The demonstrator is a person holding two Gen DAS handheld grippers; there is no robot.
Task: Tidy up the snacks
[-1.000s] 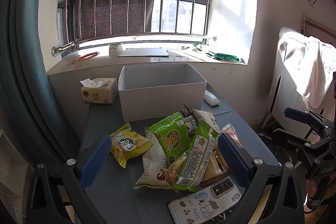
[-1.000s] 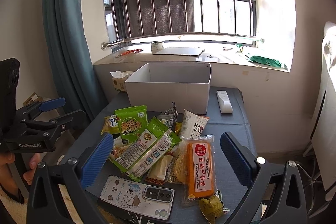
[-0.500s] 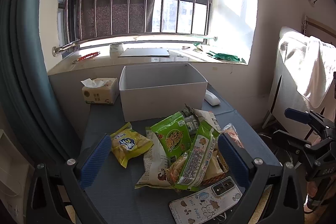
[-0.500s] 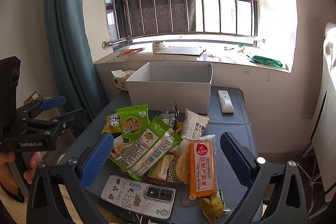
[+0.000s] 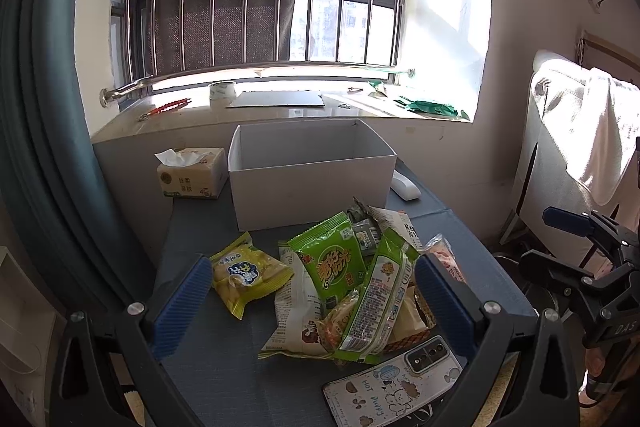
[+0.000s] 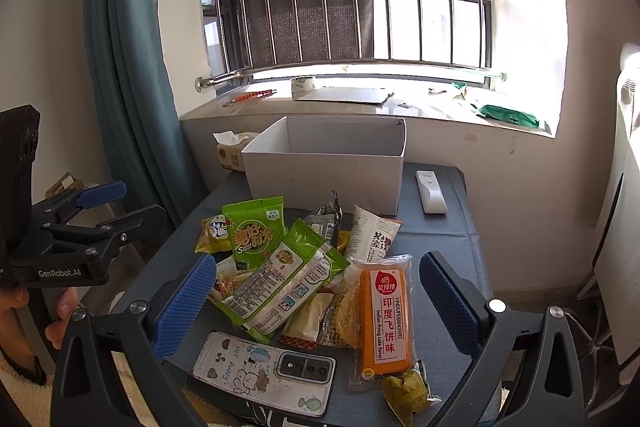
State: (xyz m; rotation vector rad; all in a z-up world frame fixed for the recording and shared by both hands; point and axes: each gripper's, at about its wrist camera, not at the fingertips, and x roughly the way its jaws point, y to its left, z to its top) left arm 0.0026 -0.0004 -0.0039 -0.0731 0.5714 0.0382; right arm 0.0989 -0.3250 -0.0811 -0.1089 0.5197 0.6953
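Both sets of fingers held wide, nothing gripped: left gripper (image 5: 312, 301), right gripper (image 6: 318, 301). Snack pile (image 6: 304, 259) heaped on counter (image 5: 208, 227) before empty white box (image 5: 312, 163). Risk: overlapped packets dragged together; phone (image 6: 264, 373) at the pile's near edge could be snagged or knocked.

My left claw (image 5: 312, 301) is a black frame with silver screw heads and ribbed blue pads (image 5: 183, 301). My right claw (image 6: 316, 301) matches it: black arms, bright screws, blue ridged pads (image 6: 450, 303). From the right camera, the left one's black body carries white "GenRobot.AI" lettering and a blue tip.
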